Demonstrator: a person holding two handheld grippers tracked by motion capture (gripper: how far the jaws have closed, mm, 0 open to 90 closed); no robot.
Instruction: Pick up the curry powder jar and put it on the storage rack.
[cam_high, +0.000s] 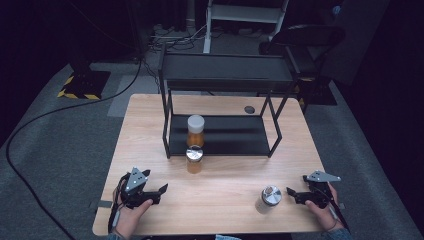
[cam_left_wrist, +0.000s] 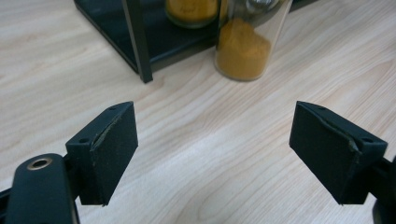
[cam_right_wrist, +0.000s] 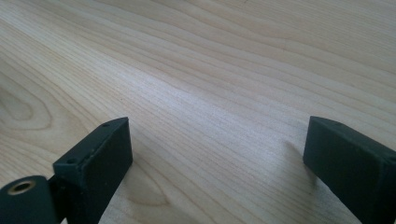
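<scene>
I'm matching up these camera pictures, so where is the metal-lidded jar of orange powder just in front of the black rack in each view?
High view: jar at centre, before the rack.
Left gripper view: top centre, lid cut off.
Right gripper view: not in it.
Shared landmark: the rack's front left post.

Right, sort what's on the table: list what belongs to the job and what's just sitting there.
Job:
- left tongs, open
- right tongs, open
- orange-powder jar with metal lid, in front of the rack
- metal-lidded jar beside the right tongs
- black rack

Likely just there:
- white-lidded jar on the rack's lower shelf
- dark round disc on the table
</scene>
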